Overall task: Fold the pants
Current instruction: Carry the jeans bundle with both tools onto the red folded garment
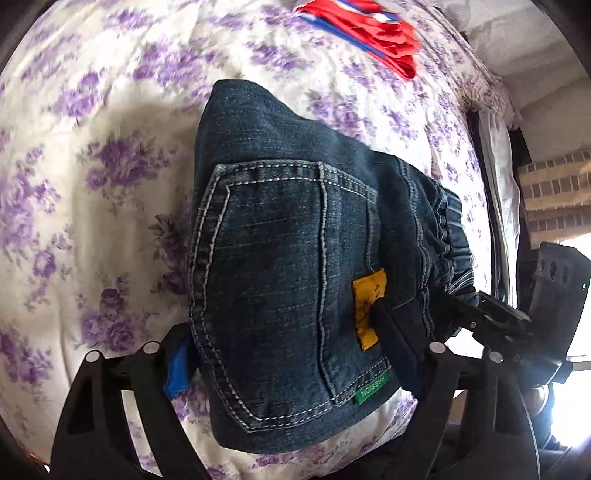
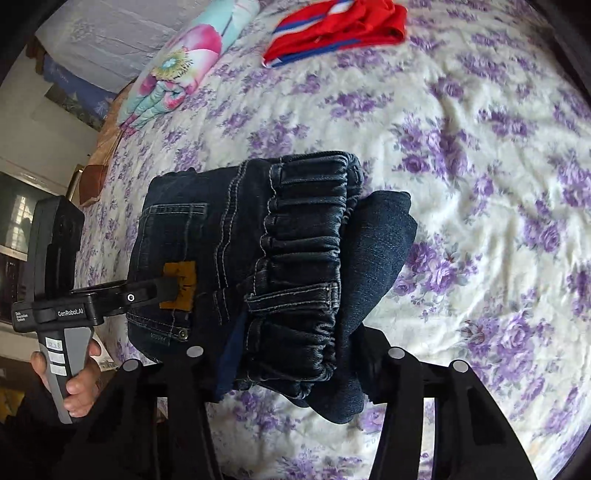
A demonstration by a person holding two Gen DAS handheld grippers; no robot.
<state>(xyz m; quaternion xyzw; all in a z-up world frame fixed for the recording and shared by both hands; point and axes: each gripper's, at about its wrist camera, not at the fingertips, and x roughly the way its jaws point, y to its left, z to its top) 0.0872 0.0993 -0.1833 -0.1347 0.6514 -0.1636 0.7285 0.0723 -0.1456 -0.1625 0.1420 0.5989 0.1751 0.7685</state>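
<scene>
Folded denim pants (image 1: 288, 258) lie in a compact bundle on my bed's floral sheet (image 1: 92, 184), back pocket and yellow patch (image 1: 369, 308) up. My left gripper (image 1: 291, 365) straddles the near end of the bundle, fingers spread on either side; I cannot tell if the pads press. My right gripper (image 2: 291, 365) sits about half open around the elastic waistband (image 2: 303, 258); contact unclear. Red garment (image 2: 336, 29) lies well apart.
</scene>
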